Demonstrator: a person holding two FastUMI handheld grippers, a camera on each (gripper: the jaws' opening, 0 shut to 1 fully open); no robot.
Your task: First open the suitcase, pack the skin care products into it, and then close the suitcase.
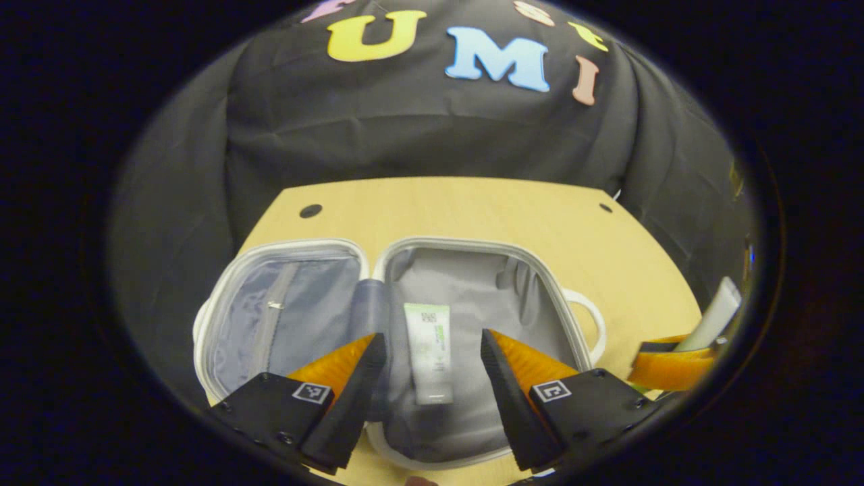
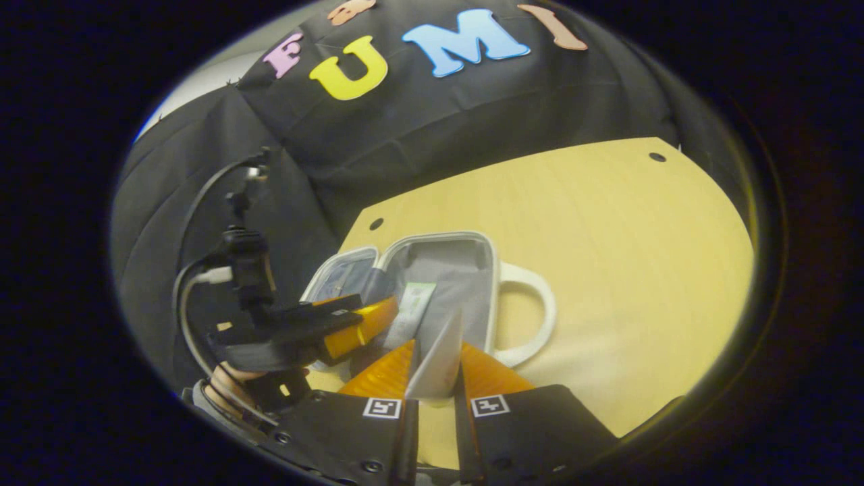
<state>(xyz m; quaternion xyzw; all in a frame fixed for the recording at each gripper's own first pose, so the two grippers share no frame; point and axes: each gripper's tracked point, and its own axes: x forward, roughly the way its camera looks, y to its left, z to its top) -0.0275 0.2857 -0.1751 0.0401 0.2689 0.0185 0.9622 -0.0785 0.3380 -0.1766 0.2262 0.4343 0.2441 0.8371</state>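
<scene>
Small white hard-shell suitcase with grey fabric lining [image 1: 472,270] lies fully open on the pale wooden desk [image 1: 472,209], lid half to the left, so both halves can receive items. Left gripper [image 1: 432,368] hovers over the right half, released and spread wide, straddling without touching a white skin-care tube with green print [image 1: 430,351] lying flat on the lining. Right gripper [image 2: 435,371], near the suitcase's white handle [image 2: 533,317], is clenched on a second white tube [image 2: 439,358], held upright by its flat end, apparently for placing next.
</scene>
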